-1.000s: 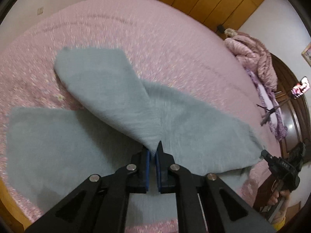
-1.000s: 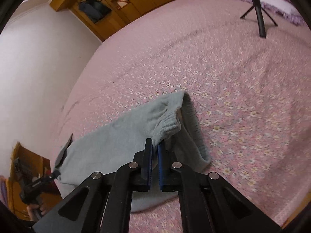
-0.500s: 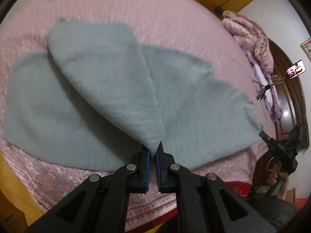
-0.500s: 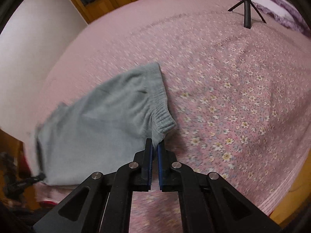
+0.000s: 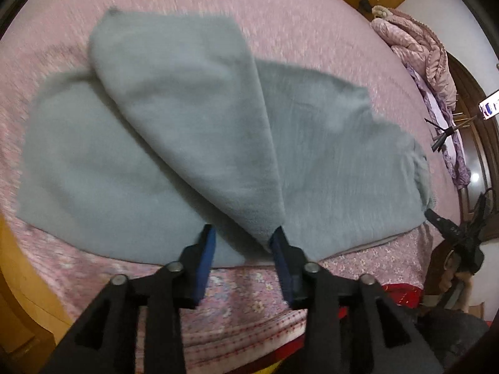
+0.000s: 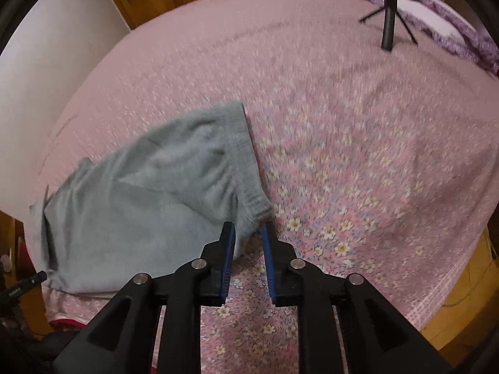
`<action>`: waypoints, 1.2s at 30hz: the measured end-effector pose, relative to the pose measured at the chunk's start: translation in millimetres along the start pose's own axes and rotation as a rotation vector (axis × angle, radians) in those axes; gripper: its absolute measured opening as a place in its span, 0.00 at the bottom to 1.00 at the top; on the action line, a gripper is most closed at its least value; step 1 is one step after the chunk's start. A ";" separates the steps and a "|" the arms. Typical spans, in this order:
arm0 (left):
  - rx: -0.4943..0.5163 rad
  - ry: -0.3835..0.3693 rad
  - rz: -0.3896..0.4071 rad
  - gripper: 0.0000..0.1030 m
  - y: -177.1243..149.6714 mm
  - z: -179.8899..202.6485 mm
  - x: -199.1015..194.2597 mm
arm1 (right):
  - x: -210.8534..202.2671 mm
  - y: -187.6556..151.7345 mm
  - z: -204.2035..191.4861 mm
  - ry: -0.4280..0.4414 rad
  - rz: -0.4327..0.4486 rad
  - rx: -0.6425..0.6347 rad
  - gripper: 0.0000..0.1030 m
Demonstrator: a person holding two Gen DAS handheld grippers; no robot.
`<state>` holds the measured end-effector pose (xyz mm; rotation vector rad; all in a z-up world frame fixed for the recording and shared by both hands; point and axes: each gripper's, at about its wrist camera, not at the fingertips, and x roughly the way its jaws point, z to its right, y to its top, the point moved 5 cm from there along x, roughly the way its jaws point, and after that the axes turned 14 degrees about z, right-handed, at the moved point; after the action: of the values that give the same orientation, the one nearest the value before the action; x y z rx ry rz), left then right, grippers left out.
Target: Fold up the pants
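Grey pants (image 5: 174, 143) lie on the pink floral bed (image 5: 312, 15), one leg folded diagonally over the rest. My left gripper (image 5: 243, 233) hovers at the near edge with its jaws opening. The tip of the folded leg rests against the right fingertip and is not pinched. In the right wrist view the waistband end of the pants (image 6: 149, 193) lies flat. My right gripper (image 6: 248, 227) is opening too, and the waistband corner sits loose between its blue pads.
A black tripod (image 6: 388, 21) stands on the bed at the far right, with a pink quilt (image 5: 418, 43) heaped beyond it. Wooden wardrobes line the back wall. The bed's near edge runs just below both grippers. A hand with the other gripper (image 5: 452, 233) shows at the right.
Both grippers were shut on the fabric and have now parted their jaws, letting go. The pants have come down from hanging to lying flat on the bed.
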<state>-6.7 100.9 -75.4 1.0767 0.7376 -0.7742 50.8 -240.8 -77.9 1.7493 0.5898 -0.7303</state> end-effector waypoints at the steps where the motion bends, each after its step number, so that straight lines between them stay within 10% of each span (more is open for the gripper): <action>1: 0.008 0.008 0.015 0.42 1.0 -0.4 -4.4 | -5.6 2.4 -3.2 0.007 0.009 -0.009 0.19; 36: 0.039 0.120 0.223 0.60 91.0 4.4 20.9 | 66.0 -9.2 -247.1 0.372 -0.107 -0.111 0.21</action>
<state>81.1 118.1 -48.3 1.2254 0.6918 -0.5391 134.8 0.9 -79.3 1.7709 0.9636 -0.4350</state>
